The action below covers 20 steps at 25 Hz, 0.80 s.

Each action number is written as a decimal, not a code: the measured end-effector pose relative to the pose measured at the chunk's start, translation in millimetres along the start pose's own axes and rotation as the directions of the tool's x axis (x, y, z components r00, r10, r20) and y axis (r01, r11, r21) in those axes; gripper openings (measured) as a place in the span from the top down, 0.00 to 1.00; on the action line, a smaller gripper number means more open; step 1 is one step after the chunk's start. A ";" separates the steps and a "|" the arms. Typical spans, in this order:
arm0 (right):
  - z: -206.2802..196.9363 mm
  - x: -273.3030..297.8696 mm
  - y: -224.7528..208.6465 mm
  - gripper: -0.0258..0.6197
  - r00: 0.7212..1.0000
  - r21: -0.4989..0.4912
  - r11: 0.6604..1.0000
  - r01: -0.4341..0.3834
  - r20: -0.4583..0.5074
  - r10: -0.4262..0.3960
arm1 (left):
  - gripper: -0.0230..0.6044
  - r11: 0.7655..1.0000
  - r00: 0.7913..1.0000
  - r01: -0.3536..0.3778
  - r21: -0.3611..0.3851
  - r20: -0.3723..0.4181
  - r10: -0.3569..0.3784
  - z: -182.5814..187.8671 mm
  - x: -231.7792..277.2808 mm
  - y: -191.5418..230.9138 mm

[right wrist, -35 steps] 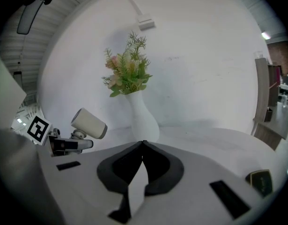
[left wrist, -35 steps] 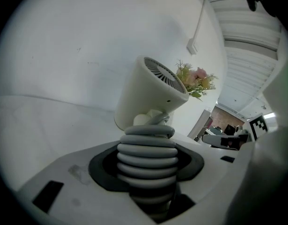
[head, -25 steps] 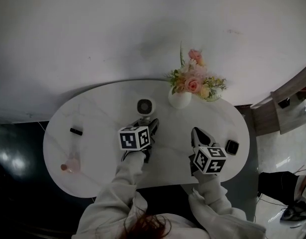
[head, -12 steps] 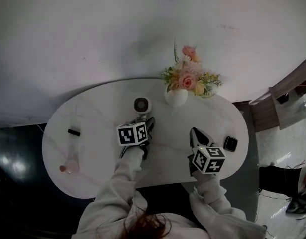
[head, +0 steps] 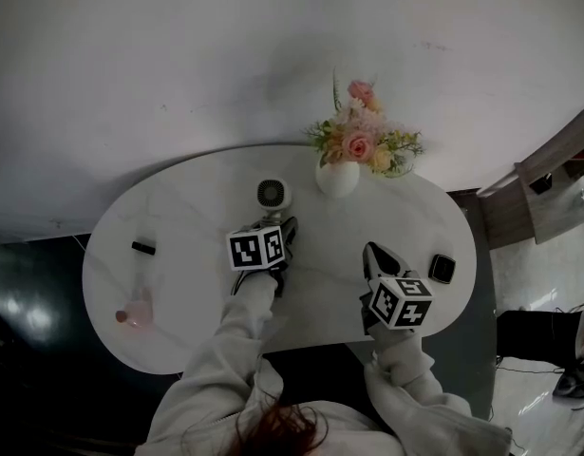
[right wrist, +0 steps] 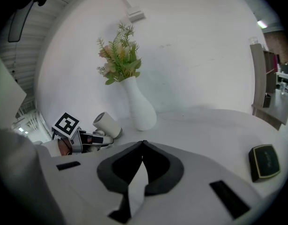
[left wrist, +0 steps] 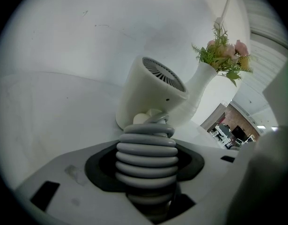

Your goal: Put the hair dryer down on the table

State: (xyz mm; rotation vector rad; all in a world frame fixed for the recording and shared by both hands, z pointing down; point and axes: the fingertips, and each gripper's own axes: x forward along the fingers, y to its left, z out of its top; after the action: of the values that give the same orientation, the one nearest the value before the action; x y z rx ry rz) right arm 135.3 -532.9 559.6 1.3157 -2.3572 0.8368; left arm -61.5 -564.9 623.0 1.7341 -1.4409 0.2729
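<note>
**Item: hair dryer, white, corded, held over the tabletop**

**Location.** The hair dryer (head: 273, 195) is near the back middle of the oval tabletop (head: 178, 207), just beside the vase (head: 337, 178). Its rear grille tilts upward. In the left gripper view the barrel's lower edge sits very low over the surface; contact cannot be confirmed.

**Tongs.** The left tongs (head: 278, 232) are clamped on the handle, over the grey cord (left wrist: 147, 156) coiled round it. The right tongs (right wrist: 143, 143) are closed tip to tip and empty, and hover over the tabletop's near right part, well apart from the dryer.

**Handling, judged.**
- Rigid plastic shell, probably light to moderate in weight and top-heavy at the barrel.
- The shell looks smooth and likely slippery; the rubbery coils give the better purchase.
- The wrapped handle, as now taken, seems the soundest hold.
- The coils may give a little, so the grip could feel spongy.
- On release the round barrel may roll; laying it on its side suits best.
- The vase stands close, so a sideways swing risks a knock.

**Surface.** White, faintly veined like marble, smooth and hard. It also carries:
- a small black object (head: 144, 249) at far left
- a pinkish bottle (head: 134, 313) near the left edge
- a dark squarish case (head: 442, 269) at right

**Room.** Plain white wall behind, dark floor below, and pink flowers (head: 361, 144) in the vase.
</note>
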 end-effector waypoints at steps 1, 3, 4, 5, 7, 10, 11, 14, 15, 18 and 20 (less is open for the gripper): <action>0.1 -1.0 0.2 0.89 1.000 -0.001 1.000 -0.001 0.003 0.001 | 0.61 1.000 1.000 -0.001 0.001 0.001 0.001 0.2 -0.1 0.2; -0.5 -2.8 0.6 0.89 1.000 -0.001 1.000 -0.003 0.005 0.003 | 0.60 1.000 1.000 -0.001 0.001 0.001 0.001 0.3 0.2 0.3; -1.1 -3.7 0.7 0.89 1.000 0.000 1.000 -0.004 0.005 0.004 | 0.59 1.000 1.000 -0.001 0.002 0.001 0.001 0.4 0.1 0.3; -1.6 -4.6 0.9 0.89 1.000 -0.001 1.000 -0.005 0.004 0.005 | 0.58 1.000 1.000 -0.003 0.004 0.001 0.003 0.7 -0.1 0.4; -1.8 -6.7 0.6 0.89 1.000 -0.001 1.000 -0.005 0.005 0.005 | 0.54 1.000 1.000 -0.011 0.012 0.005 0.011 1.6 -1.2 0.4; -0.5 -10.3 -2.0 0.89 1.000 0.003 1.000 0.003 0.015 -0.003 | 0.51 0.999 0.999 -0.032 0.029 0.015 0.032 2.7 -3.5 0.8; 0.2 -11.5 -3.1 0.89 1.000 0.000 1.000 0.008 0.020 -0.008 | 0.50 0.999 0.999 -0.039 0.035 0.018 0.038 3.0 -4.1 1.1; 0.9 -14.4 -7.2 0.88 0.999 -0.016 1.000 0.025 0.028 -0.025 | 0.47 0.997 0.998 -0.062 0.055 0.029 0.060 4.9 -5.4 2.8; 0.1 -15.0 -8.4 0.89 0.999 -0.014 1.000 0.028 0.029 -0.027 | 0.46 0.996 0.997 -0.068 0.063 0.033 0.066 5.6 -5.9 3.1; -3.6 -17.9 -11.2 0.88 0.999 0.000 0.999 0.033 0.028 -0.033 | 0.44 0.994 0.997 -0.071 0.087 0.038 0.067 3.9 -7.4 1.3; -5.0 -19.8 -11.8 0.89 0.999 0.005 0.999 0.035 0.026 -0.035 | 0.44 0.992 0.997 -0.074 0.100 0.038 0.071 1.4 -9.2 0.3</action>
State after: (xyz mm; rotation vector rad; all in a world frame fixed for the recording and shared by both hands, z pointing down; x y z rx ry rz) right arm 155.8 -521.4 557.0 1.3736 -2.3468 0.8192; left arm -65.1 -559.4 616.5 1.7770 -1.5404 0.3620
